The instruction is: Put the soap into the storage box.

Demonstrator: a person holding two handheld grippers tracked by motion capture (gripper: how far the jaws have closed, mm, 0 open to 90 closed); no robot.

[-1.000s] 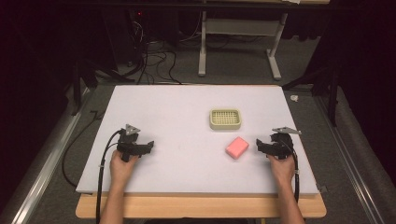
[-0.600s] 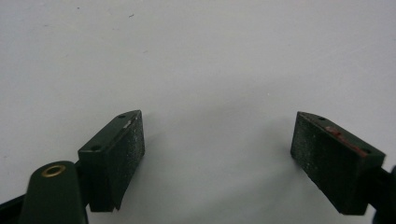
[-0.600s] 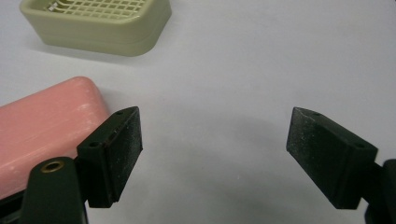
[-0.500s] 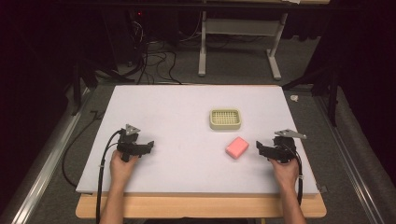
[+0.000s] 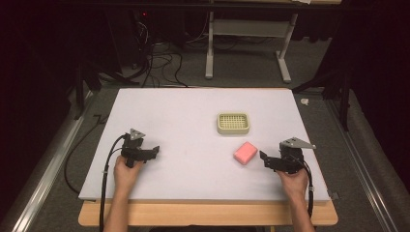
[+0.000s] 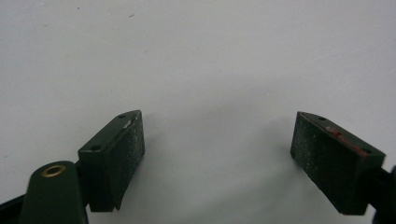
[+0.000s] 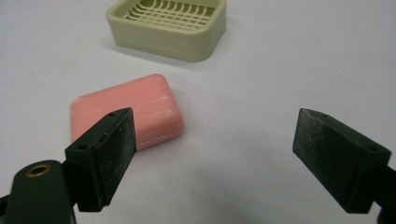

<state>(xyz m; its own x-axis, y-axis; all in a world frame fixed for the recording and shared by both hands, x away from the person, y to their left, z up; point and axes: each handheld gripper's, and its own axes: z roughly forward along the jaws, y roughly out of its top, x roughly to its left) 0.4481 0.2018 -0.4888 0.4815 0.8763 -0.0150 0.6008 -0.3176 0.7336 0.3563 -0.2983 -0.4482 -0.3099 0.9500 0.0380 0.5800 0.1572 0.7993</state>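
Observation:
A pink bar of soap (image 5: 245, 152) lies flat on the white table (image 5: 193, 121), right of centre. Just behind it stands a pale green slatted soap dish (image 5: 233, 123), holding nothing. My right gripper (image 5: 265, 160) is open, a short way right of the soap, jaws pointing left toward it. In the right gripper view the soap (image 7: 126, 111) lies just beyond the left jaw, with the dish (image 7: 168, 27) farther off. My left gripper (image 5: 154, 151) sits open near the table's left front, with only bare table between its jaws (image 6: 217, 154).
The table's wooden front edge (image 5: 208, 213) runs below both hands. Black cables (image 5: 104, 179) trail from each gripper toward the person. Behind the table are a white stand's legs (image 5: 246, 53) and floor cables (image 5: 154, 58). Metal rails flank the table.
My right gripper has moved a little left and toward the front edge, closing in on the soap. The left gripper, the soap and the dish have stayed put.

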